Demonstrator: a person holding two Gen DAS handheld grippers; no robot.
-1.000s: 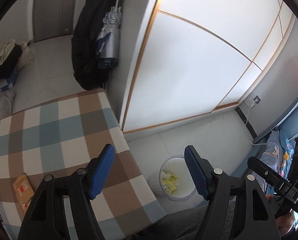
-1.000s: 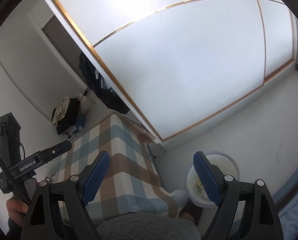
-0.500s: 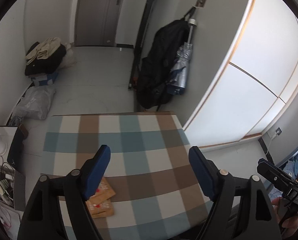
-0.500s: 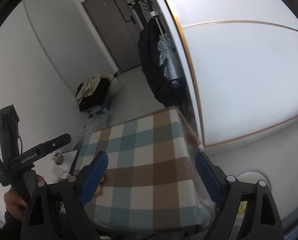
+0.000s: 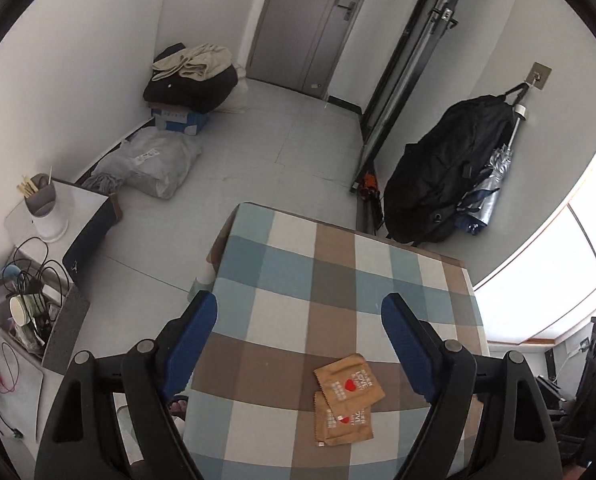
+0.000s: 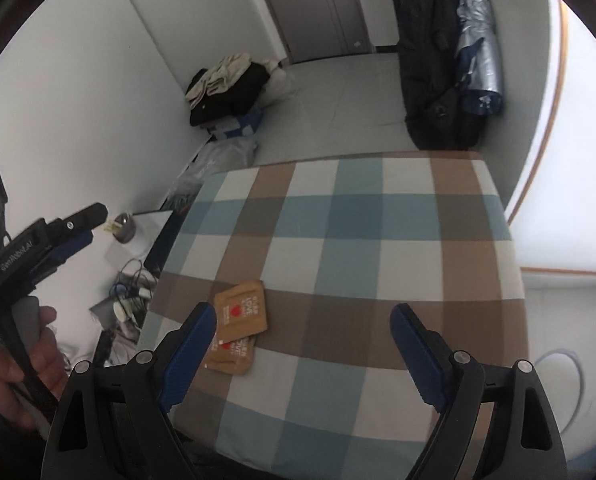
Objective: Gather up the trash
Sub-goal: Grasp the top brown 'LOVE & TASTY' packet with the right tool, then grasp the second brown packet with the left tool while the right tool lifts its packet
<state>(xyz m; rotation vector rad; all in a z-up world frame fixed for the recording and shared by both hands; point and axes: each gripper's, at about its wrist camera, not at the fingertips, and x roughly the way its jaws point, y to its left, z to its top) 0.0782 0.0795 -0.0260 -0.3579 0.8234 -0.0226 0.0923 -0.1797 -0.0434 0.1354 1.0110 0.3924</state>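
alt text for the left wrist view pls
Two brown paper packets, overlapping, lie on a checked tablecloth between the open, empty jaws of the left gripper. Beyond are a grey floor, a door, and a black bag hanging beside a silver umbrella.

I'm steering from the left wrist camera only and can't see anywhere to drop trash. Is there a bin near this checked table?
Observer: Yes. The right wrist view shows a white bin on the floor past the right edge of the table.
Operator: Is the right gripper free?
Observer: Its jaws stand open above the tablecloth, with nothing between them.
Operator: Does that camera see the brown packets too?
Observer: Both, but its left finger hides part of the lower packet.
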